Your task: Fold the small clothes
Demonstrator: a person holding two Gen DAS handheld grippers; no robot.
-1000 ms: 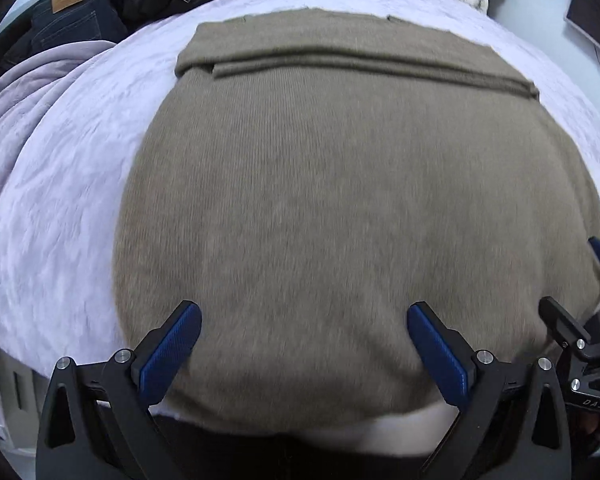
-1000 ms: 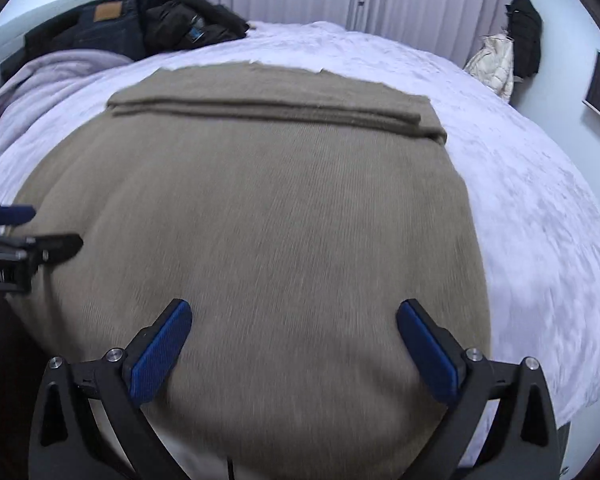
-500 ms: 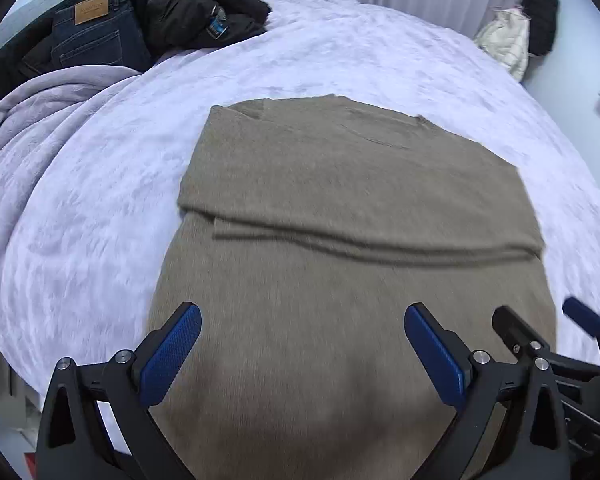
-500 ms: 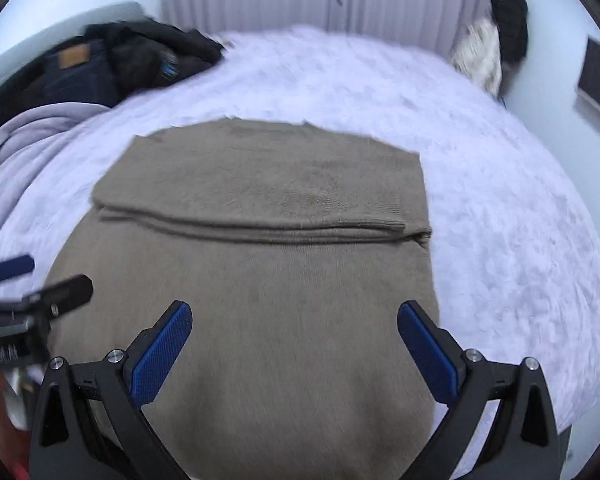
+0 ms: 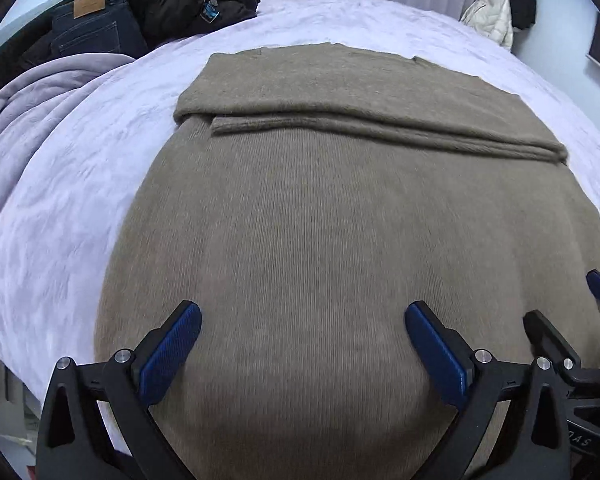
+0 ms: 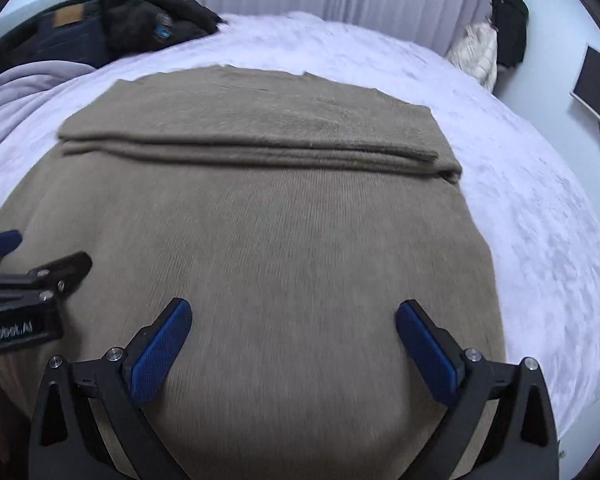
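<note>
The left gripper (image 5: 302,344) hangs low over the near end of the brown knit garment (image 5: 340,220), its blue-padded fingers (image 5: 170,352) spread wide with nothing between them, and the right gripper (image 6: 294,340) sits just beside it in the same way, jaws apart and empty. Side by side above the near hem, they look placed to take that edge at two points, so the cloth would lift evenly for a fold. The garment lies flat on the lavender bedcover (image 5: 60,200), reaching toward the near edge of the bed. Farther up, a folded band (image 6: 260,148) crosses it, probably the sleeves or top turned in, so the fold seems partly made. Beyond, jeans (image 5: 88,28) and a black jacket (image 5: 188,4) are piled near the bed's far corner, well apart from the garment.
</note>
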